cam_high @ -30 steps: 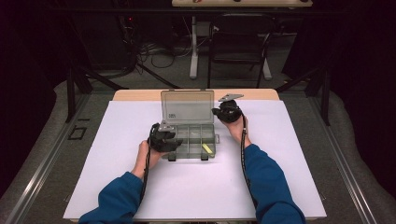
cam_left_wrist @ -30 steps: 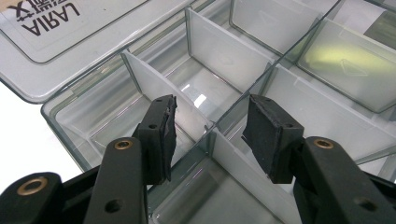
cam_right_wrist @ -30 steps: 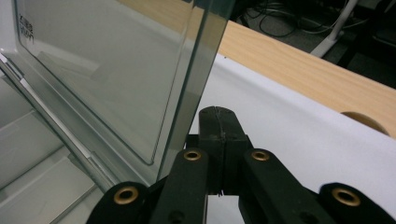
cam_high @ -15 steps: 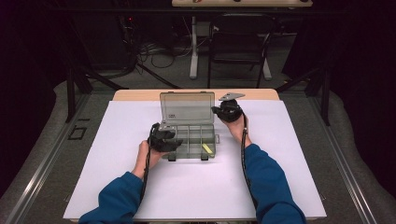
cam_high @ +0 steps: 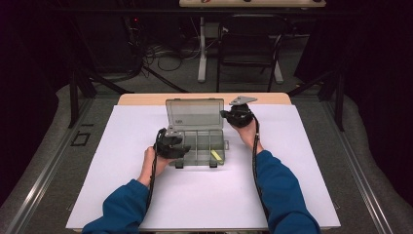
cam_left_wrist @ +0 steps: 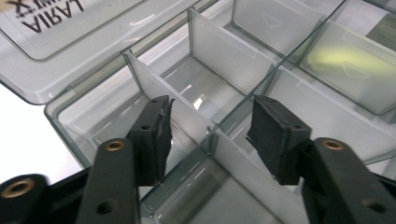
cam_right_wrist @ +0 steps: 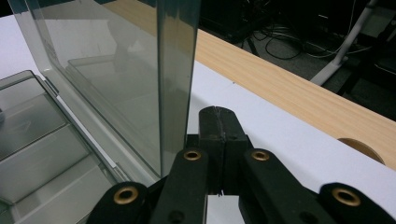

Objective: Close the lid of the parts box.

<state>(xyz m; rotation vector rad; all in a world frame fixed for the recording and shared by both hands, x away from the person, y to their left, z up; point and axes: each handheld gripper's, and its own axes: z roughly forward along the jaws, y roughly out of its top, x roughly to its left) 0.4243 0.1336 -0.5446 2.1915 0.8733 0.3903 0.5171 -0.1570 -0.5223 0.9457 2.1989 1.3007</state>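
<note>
Open jaws over a clear compartment box [cam_left_wrist: 261,70]

Just been opening; left gripper [cam_left_wrist: 210,128] at lower centre, straddling a divider wall [cam_left_wrist: 177,105], pads apart from it; lid [cam_left_wrist: 70,46] lying upper left.

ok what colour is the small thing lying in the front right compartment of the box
Yellow. The small item lies in the clear box; the high view shows it best.

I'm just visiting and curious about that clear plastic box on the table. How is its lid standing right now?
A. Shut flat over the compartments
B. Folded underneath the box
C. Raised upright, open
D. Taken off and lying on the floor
C: the lid stands raised behind the compartments of the clear box, and the right gripper view shows it rising upright beside the right tongs, which are shut with nothing between them.
</note>
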